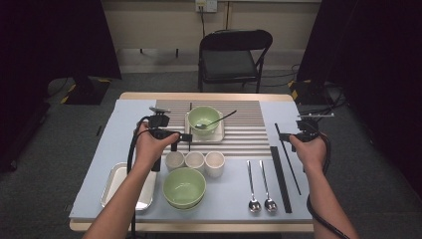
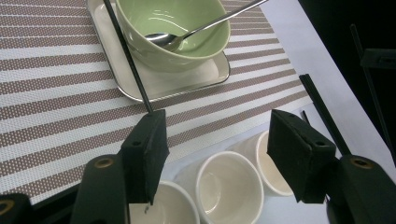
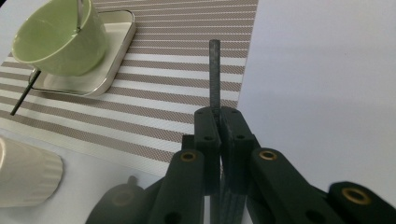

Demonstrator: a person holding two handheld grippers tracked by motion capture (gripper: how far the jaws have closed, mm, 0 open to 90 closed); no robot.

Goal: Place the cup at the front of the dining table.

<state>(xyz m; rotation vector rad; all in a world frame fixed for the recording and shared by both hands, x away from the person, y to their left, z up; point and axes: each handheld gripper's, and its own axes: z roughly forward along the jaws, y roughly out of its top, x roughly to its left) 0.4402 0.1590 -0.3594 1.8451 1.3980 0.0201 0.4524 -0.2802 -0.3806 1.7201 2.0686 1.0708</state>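
Gripping a thin black chopstick, the right gripper has its jaws clenched tight on the stick, which passes between the pads and juts out past their tips over the pale table, beside the edge of the striped placemat. From the high view this right gripper sits at the table's right side, with the chopstick running back past the hand toward the table's near edge, just beside a long black strip that lies flat near two steel spoons. The left gripper stands released, its two pads well apart with nothing between them; below the gap are three white cups in a row. A second black chopstick lies just ahead of its left-hand pad, resting across the rim of a small white square tray, which carries a green bowl with a spoon leaning in it. Whether that pad touches this chopstick's end cannot be told. In the high view the left gripper hovers at the near edge of the placemat, just behind the cups, with a larger green bowl and a metal tray nearer the person.
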